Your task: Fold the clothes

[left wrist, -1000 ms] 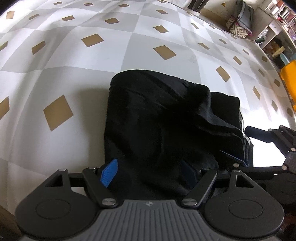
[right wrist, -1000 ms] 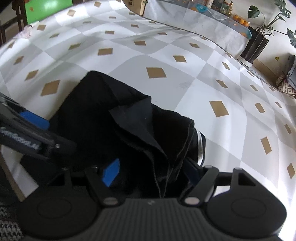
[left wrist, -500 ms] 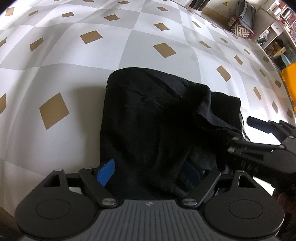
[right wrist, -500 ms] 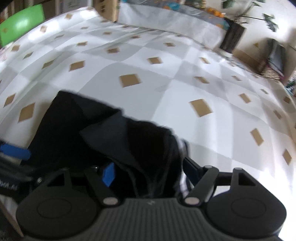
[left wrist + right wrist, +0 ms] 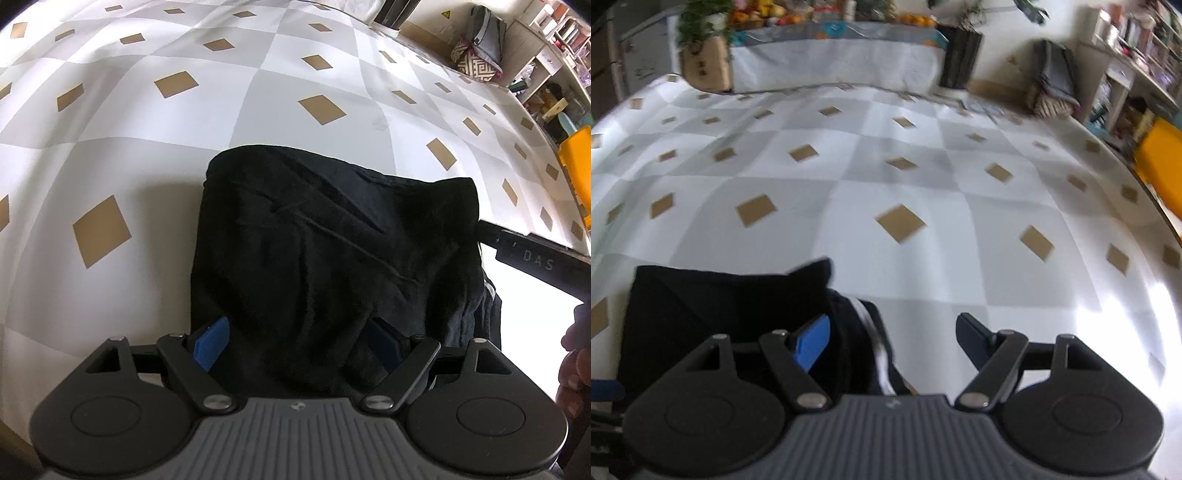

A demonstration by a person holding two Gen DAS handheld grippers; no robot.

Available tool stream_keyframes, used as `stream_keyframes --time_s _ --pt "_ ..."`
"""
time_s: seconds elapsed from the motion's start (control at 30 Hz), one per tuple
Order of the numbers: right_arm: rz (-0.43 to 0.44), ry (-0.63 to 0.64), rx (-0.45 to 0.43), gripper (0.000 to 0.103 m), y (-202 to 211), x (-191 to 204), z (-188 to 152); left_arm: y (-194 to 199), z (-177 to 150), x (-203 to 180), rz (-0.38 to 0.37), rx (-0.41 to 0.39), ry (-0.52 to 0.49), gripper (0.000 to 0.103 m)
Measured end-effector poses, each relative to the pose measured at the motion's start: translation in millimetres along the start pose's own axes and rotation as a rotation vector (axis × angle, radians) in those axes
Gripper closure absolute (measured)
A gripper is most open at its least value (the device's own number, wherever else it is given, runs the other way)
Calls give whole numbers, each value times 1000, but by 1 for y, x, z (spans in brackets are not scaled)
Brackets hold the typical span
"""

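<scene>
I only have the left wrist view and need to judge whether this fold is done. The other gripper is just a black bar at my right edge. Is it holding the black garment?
Observer: No. The right gripper stands open. Its blue pad is over the right edge of the black garment and grips nothing.
Operator: And the opposite finger?
Observer: The dark finger is over bare tablecloth, clear of the fabric.
Operator: Anything untidy on that side?
Observer: A white stripe shows along that edge, and a pointed corner sticks out toward the far side of the table.
</scene>
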State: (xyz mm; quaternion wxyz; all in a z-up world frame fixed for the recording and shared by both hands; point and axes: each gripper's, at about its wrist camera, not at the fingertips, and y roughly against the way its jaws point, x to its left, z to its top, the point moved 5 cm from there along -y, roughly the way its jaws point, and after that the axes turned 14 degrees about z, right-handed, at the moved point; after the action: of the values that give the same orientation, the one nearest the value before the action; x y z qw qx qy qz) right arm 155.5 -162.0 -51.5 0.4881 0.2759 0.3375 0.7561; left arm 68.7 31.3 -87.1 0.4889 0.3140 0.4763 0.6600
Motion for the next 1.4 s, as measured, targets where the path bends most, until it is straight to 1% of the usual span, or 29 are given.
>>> stream_keyframes --time_s 0.1,0.2,0.27,0.3,0.37,0.5,0.57,0.63,0.77,0.8,0.93,1.03,1.17,1.27,1.33,1.4 --pt "31 60 -13 29 -3 13 5 -1 1 2 -2 -3 13 22" --pt "-2 93 24 29 -17 18 2 -2 1 2 -19 1 26 22" --pt "-31 87 59 29 -27 15 -1 0 2 0 -24 -6 16 22" --pt "-43 79 73 29 -31 13 -3 1 2 -1 -24 -12 6 22" --pt "-36 0 77 28 -34 4 -6 1 2 -5 -21 -25 -18 22" --pt "-26 -97 82 26 -38 -7 -11 -3 0 -7 -13 -14 -29 22" --pt "-30 -101 83 26 -38 -7 -11 -4 1 -7 -15 -18 -27 22" --pt "-20 -113 80 27 -34 -5 -7 0 7 -7 -27 -46 -21 22" --pt "1 -96 4 27 -19 -2 4 3 25 -7 -59 -89 24 22" --pt "2 -89 -2 27 -19 -2 6 2 30 -7 -63 -100 38 22" --pt "10 -95 32 27 -25 -4 3 -5 46 -10 -60 -123 71 22" --pt "-22 -110 43 27 -32 -11 0 -15 51 -11 -58 -122 82 22" --pt "-7 -178 46 25 -42 -20 -4 -30 49 -13 -23 -122 46 21" --pt "-12 -206 52 23 -47 -24 -6 -30 47 -15 -17 -132 19 19" --pt "-18 -215 60 24 -47 -24 -4 -30 48 -15 -21 -131 21 19" --pt "-17 -201 46 25 -42 -20 2 -26 50 -13 -45 -140 48 19"
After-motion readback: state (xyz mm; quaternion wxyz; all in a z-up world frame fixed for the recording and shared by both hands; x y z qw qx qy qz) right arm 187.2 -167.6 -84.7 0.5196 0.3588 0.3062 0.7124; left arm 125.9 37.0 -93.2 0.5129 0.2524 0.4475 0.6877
